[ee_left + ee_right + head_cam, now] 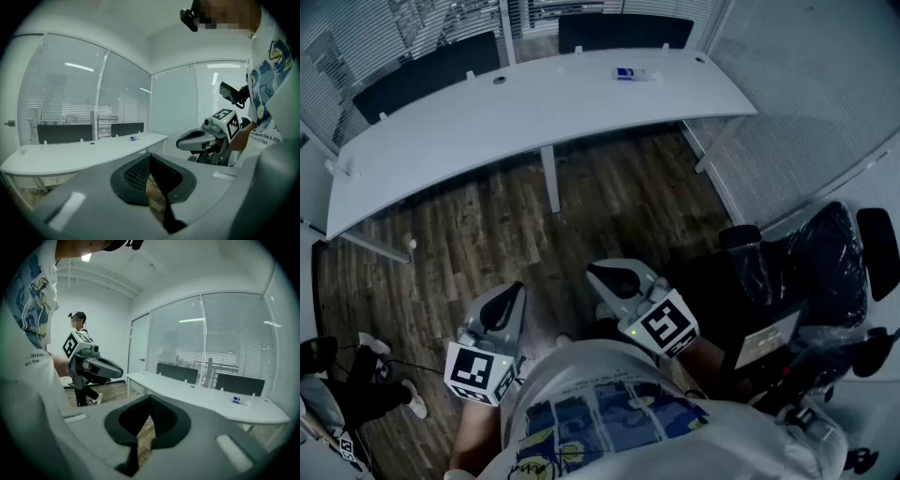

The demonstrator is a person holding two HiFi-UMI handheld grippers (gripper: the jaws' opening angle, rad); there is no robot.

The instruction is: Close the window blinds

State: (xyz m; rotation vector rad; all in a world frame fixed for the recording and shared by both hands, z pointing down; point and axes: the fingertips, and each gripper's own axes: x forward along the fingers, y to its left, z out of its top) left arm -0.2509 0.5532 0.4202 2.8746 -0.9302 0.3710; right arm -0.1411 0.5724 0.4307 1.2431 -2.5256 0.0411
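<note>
Horizontal window blinds [65,98] hang behind the glass wall beyond the long white desk [534,103], slats partly apart so the outside shows through. They also show in the right gripper view as blinds [234,348] and at the top of the head view as blinds [356,37]. My left gripper [511,292] and right gripper [605,274] are held low in front of my body, over the wood floor, well short of the desk. Both point slightly down. The left gripper [150,155] is shut and holds nothing; the right gripper [150,397] has its tips together, also with nothing in it.
A black office chair [806,272] stands close on my right. A small blue and white item [631,74] lies on the desk's far side, by two dark screens [623,30]. Another person [79,333] stands to my left, near a door.
</note>
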